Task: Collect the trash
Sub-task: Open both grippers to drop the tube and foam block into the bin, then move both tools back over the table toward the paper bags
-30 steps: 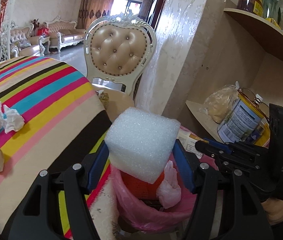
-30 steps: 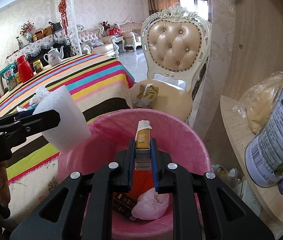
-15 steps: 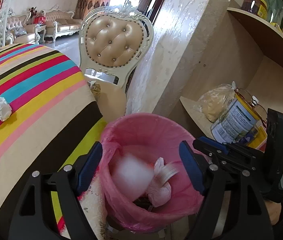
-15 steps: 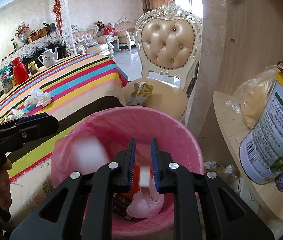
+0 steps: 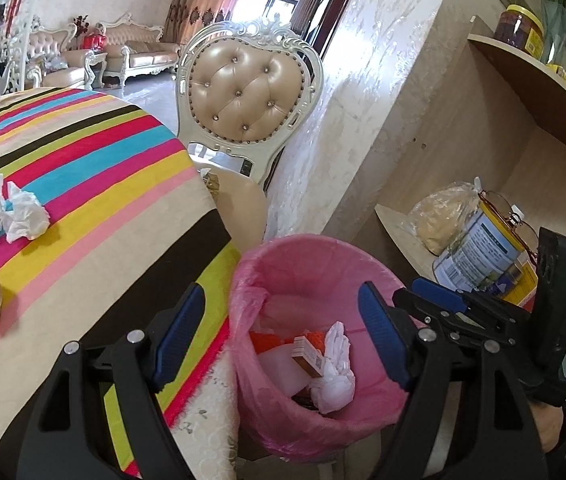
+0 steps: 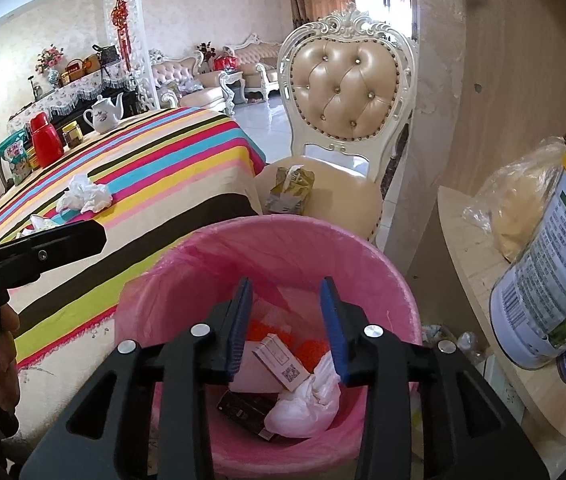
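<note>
A bin with a pink liner stands beside the striped table. Inside lie a white foam block, a small orange-and-white box and a white tied bag. My left gripper is open and empty above the bin. My right gripper is open and empty above the bin too. Crumpled white tissues lie on the striped tablecloth. A crumpled carton sits on the chair seat.
A padded cream chair stands behind the bin. A shelf at right holds a large tin and a bag of food. A teapot and a red flask stand far on the table.
My left gripper opened and the foam block fell into the bin. My right gripper opened and the small box dropped into the bin.
</note>
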### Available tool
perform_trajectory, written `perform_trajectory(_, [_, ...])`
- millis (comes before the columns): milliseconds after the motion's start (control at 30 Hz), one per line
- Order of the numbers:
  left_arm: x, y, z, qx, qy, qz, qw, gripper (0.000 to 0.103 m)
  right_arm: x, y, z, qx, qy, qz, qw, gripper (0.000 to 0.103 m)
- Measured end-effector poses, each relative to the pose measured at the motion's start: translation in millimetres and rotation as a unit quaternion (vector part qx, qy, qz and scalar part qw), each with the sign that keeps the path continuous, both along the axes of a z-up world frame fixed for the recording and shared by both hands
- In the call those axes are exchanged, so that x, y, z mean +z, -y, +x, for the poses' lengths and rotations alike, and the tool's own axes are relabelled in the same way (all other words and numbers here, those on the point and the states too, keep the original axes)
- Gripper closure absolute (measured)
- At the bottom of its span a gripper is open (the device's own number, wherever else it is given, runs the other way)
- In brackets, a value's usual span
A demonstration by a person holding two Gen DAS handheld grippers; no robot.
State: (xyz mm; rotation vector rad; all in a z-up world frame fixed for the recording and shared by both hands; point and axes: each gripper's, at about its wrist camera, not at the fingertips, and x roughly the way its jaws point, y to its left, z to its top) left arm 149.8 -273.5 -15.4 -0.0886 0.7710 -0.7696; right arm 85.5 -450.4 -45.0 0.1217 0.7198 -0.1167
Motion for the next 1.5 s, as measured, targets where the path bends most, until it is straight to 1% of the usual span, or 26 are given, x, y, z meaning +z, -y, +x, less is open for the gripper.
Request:
perform_trajectory(67, [1,-4,-1,0.002,0.001,-0.001,1.0,0.027,1,-3,1,0.003,0.001,-0.001,1.0,0.064])
perform_trajectory(133, [2,-8,-1,0.005,0.003,-0.001,1.0,0.027,3,-7,2,0.007,0.003,-0.002,1.0,0.058])
perform_trajectory(1067, [10,-62,0,0.049,0.009,-0.013,0.9987,0.027,11,-42,17,0.048,0.003,-0.015,0.999,0.056])
perform_trajectory(1167, [10,-67,0,0.053,0.008,-0.014,0.9985,0.027,12,-46,18,0.051,0.003,-0.017,0.999,0.051])
perform_trajectory(1500, [9,-89,3,0.07,0.008,-0.017,0.9973,0.027,10,-61,25,0.068,-0.001,-0.022,0.997,0.051])
